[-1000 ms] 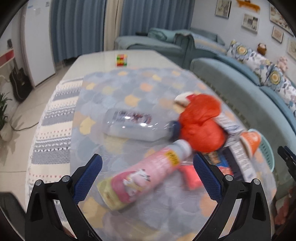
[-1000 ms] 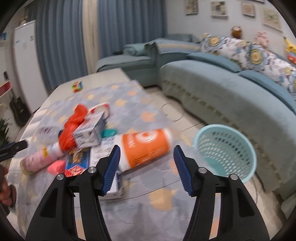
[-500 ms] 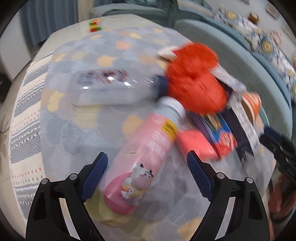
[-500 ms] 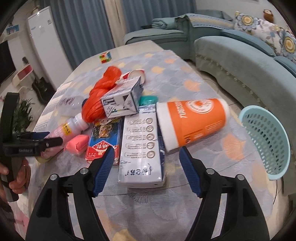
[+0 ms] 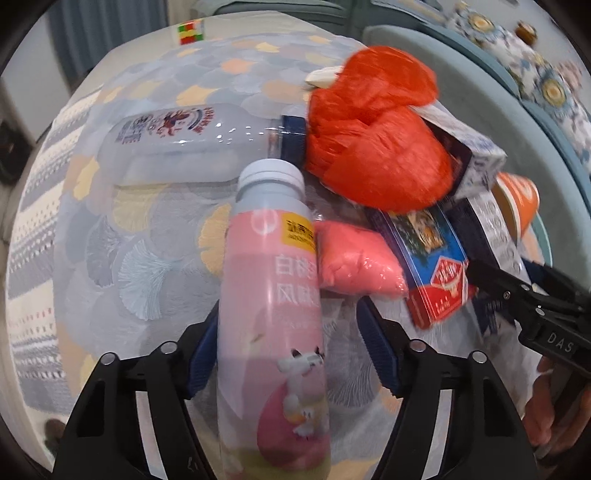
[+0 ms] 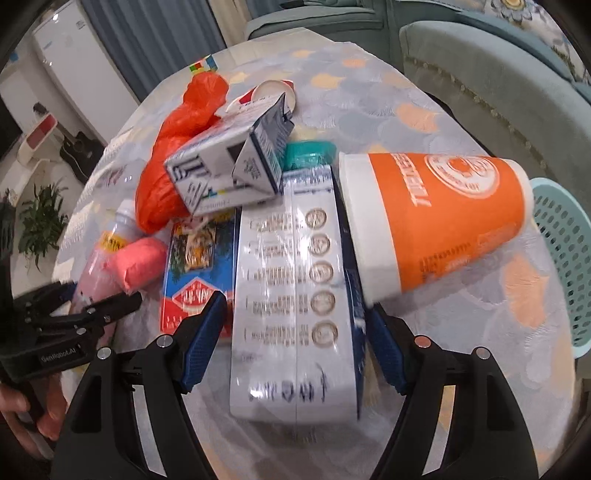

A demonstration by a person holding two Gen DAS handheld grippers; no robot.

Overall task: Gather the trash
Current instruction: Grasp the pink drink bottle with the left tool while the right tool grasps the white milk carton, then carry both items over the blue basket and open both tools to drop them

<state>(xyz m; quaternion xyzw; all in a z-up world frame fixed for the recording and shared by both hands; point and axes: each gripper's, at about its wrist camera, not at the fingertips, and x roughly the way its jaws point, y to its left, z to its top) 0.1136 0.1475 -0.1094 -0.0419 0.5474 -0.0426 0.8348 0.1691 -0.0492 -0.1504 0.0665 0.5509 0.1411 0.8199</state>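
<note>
A pile of trash lies on the table. In the left wrist view my left gripper [image 5: 286, 347] is open with its jaws on both sides of a pink drink bottle [image 5: 271, 310]; a gap shows at the right pad. Beside the bottle lie a clear bottle [image 5: 177, 140], an orange plastic bag [image 5: 376, 136] and a pink wad [image 5: 354, 262]. In the right wrist view my right gripper [image 6: 295, 339] is open with its jaws either side of a long white and blue box [image 6: 295, 295]. An orange cup [image 6: 439, 218] lies to its right.
A teal mesh basket [image 6: 565, 258] stands off the table's right edge. A white and blue carton [image 6: 229, 173], a teal lid [image 6: 306, 155] and a blue and red packet [image 6: 199, 266] lie in the pile. A colour cube [image 5: 190, 31] sits far back. A sofa is behind.
Both grippers have moved forward and down into the pile. The left jaws now straddle the pink bottle; the right jaws now straddle the long box.
</note>
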